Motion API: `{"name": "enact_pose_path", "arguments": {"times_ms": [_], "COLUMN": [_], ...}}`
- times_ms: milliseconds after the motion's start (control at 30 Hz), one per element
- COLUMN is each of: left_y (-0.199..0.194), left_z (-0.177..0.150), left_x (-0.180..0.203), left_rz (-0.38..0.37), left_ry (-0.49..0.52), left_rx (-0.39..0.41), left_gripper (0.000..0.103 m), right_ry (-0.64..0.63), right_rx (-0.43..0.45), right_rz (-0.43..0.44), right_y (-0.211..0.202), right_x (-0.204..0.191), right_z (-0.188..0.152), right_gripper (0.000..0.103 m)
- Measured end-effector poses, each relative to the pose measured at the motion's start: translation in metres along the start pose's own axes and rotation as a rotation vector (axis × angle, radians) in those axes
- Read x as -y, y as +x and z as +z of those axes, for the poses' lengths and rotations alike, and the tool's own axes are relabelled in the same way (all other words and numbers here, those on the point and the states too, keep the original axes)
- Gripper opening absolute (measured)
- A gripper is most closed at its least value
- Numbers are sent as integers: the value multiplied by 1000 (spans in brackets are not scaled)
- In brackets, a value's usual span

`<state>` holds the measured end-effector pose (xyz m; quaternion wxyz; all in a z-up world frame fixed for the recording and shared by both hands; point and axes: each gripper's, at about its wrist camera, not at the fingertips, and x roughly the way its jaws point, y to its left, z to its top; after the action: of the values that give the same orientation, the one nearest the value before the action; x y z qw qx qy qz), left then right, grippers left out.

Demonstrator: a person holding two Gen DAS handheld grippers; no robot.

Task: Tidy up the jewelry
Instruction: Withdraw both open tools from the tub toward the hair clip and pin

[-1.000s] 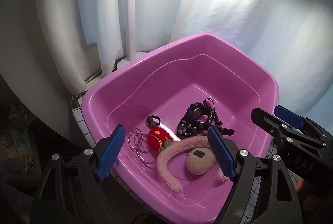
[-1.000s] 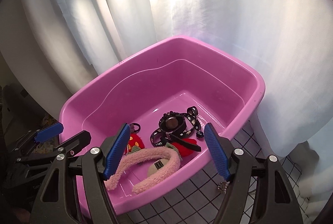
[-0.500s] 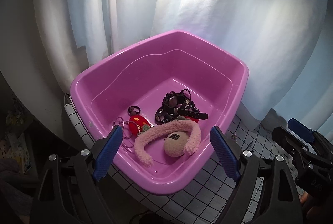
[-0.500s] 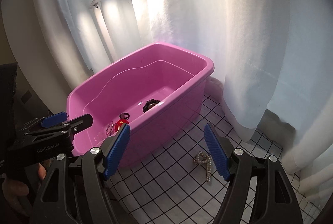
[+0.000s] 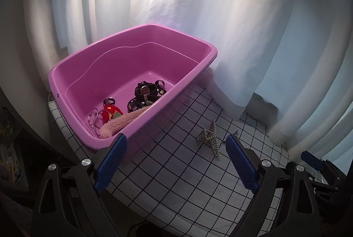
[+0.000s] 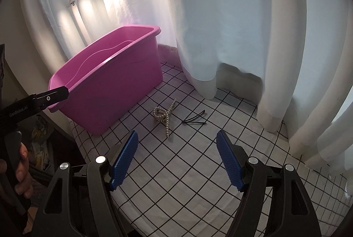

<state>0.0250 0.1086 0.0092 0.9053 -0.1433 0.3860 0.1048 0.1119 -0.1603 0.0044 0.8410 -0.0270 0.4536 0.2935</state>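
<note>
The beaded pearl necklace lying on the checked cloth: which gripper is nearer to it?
Right, narrowly. The right gripper points at the necklace; the left gripper, jaws opening, faces it from beside the pink tub.

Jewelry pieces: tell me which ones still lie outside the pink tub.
Two: the pearl bead string, coiled on the checked cloth beside the pink tub, and the thin black hair pin to its right. Every other piece lies inside the tub.

Both claws are angled downward with nothing between the blue pads. The left claw (image 5: pixel 176 162) is spreading wider right now, the right claw (image 6: pixel 176 158) sits wide apart. A hand (image 6: pixel 21 173) grips the left claw's handle.
</note>
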Motion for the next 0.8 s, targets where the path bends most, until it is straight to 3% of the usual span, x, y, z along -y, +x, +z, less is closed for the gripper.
{"name": "enact_pose_path", "arguments": {"times_ms": [167,400,800], "left_y": [3,16,75], "left_z": [-27,-59,-83], "left_x": [25,52,66], "left_rz": [-13,31,81], "left_ry": [-5,-19,-29], "left_rx": [-18,-39,-79], "left_gripper": [90,91,91], "right_ry": [25,14,-39], "right_rx": [-22,-36,-71], "right_rz": [4,36,70], "right_y": [-1,9,71], "right_x": [29,53,68], "right_z": [-24,-43,-41], "right_gripper": [70,70,70]}}
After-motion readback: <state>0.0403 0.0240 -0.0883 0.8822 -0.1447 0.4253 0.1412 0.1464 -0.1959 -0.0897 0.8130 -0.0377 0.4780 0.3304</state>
